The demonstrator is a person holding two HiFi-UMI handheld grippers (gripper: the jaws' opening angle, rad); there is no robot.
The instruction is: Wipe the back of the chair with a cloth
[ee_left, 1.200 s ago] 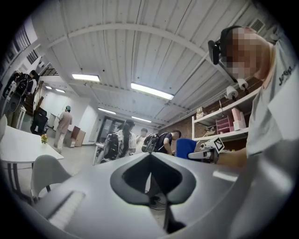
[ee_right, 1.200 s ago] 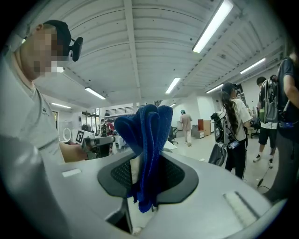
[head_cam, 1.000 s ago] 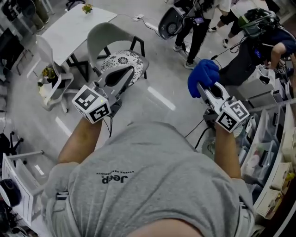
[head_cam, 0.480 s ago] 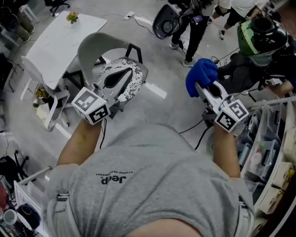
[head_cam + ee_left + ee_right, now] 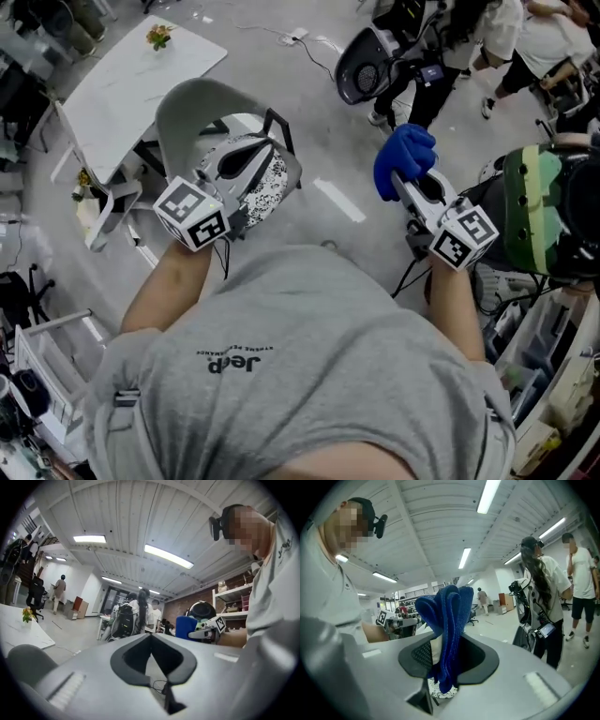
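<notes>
Chair (image 5: 192, 108) nearer than second ago; right gripper (image 5: 401, 176) still clamps blue cloth (image 5: 405, 153) aloft; left gripper (image 5: 258, 148) closed, empty; wiping not begun.

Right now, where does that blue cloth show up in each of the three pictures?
Head view: the blue cloth is upper right of centre, bunched at the tip of the right tongs.
Left gripper view: small, right of centre, in the background.
Right gripper view: dead centre, pinched between the tongs.
Shared landmark: the person's grey T-shirt, at the bottom, the right edge and the left edge in turn.
</notes>
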